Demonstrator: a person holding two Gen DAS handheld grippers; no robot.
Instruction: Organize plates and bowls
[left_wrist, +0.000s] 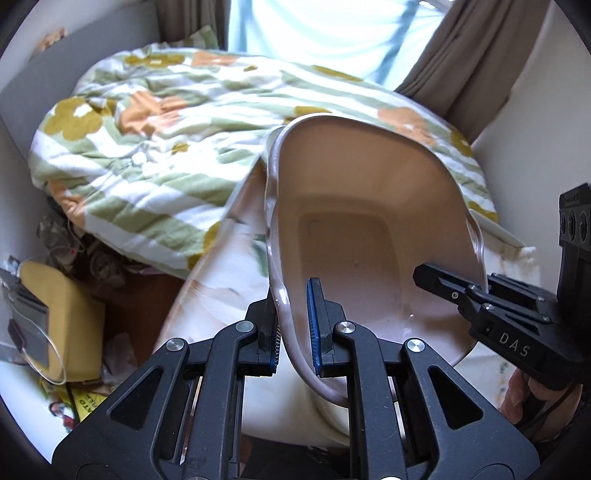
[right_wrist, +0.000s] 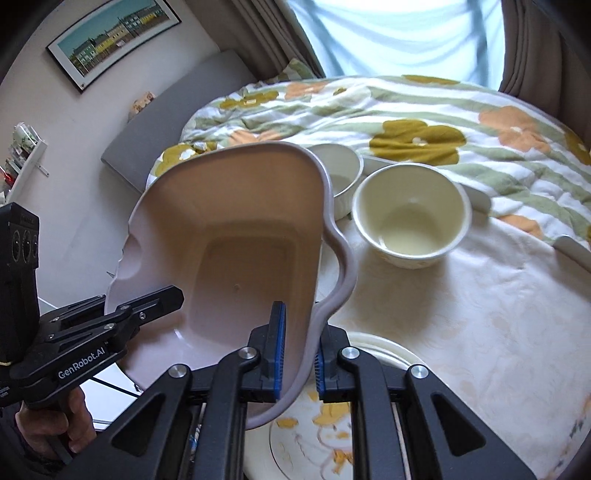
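Writing shows on both tools: "DAS" in pale letters on the side of the right gripper as the left wrist camera sees it, and "GenRobot.AI" on the side of the left gripper in the right wrist view. Both sets of jaws are clamped on one thing, a pale pink plastic dish with a wavy rim and a rectangular sunken well. The left gripper pinches the dish's left rim between its blue ribbed pads, and the right gripper pinches the opposite rim, so the dish hangs tilted between the two, clear of the bed.

Under the right gripper lies a round cream plate with yellow flower print on a cream sheet with faint peach pattern. Farther on that sheet stand a cream round bowl and, just behind it to the left, a second whitish round bowl, partly hidden by the dish. Beyond them is a rumpled duvet with green stripes and mustard and orange flowers, then a bright window with grey-brown curtains. A framed picture of coloured houses hangs on the wall at left; any caption on it is too small to read.
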